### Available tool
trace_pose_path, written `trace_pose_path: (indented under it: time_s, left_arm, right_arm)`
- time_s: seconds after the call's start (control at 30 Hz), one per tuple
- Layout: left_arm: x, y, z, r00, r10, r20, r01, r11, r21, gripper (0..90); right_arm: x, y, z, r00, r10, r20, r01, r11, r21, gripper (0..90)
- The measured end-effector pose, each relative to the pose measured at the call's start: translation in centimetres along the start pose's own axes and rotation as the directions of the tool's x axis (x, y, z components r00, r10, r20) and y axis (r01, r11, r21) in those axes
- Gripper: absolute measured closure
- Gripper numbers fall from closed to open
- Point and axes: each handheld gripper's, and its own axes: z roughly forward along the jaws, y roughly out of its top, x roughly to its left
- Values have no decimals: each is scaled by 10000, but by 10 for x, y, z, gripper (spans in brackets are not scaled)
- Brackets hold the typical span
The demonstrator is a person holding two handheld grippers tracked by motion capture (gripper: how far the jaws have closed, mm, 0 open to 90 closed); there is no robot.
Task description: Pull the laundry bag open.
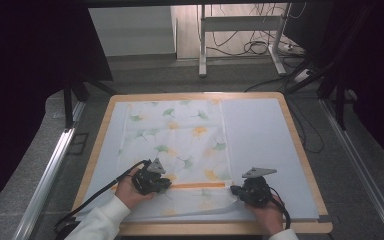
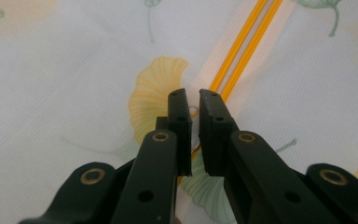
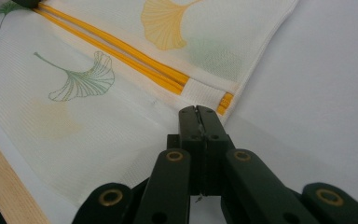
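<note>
Right gripper (image 3: 198,112), jaws together, seems pinched on bag (image 1: 175,145) edge just short of zipper (image 3: 121,51) end. Left gripper (image 2: 193,100), jaws slightly apart, straddles zipper. Risk: thin mesh slips; bag bunches on surface (image 1: 265,130).

Ginkgo-print mesh bag (image 1: 177,145), flat, orange zipper (image 1: 197,185)

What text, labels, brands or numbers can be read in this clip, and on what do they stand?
None: no words, numbers or brand marks can be read in these pictures.
The mesh bag bears only printed ginkgo leaves and an orange zipper, no lettering.
The left gripper and right gripper show plain black jaws with brass rivets, no markings.
</note>
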Motion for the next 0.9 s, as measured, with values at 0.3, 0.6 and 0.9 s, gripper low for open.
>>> trace_pose_path:
  time_s: [0.3,0.6,0.9]
  left_arm:
    - [6,-9,-7,9999,-156,-58,157,9999,45,845]
    - [11,-17,-12,9992,-380,-140,380,9993,6,845]
    - [15,-23,-17,9985,-503,-220,505,9987,43,845]
  right_arm:
    - [0,0,0,10000,-29,12,29,10000,0,894]
    - [0,0,0,10000,-40,10,40,10000,-4,894]
    - [0,0,0,10000,-45,7,45,10000,-6,894]
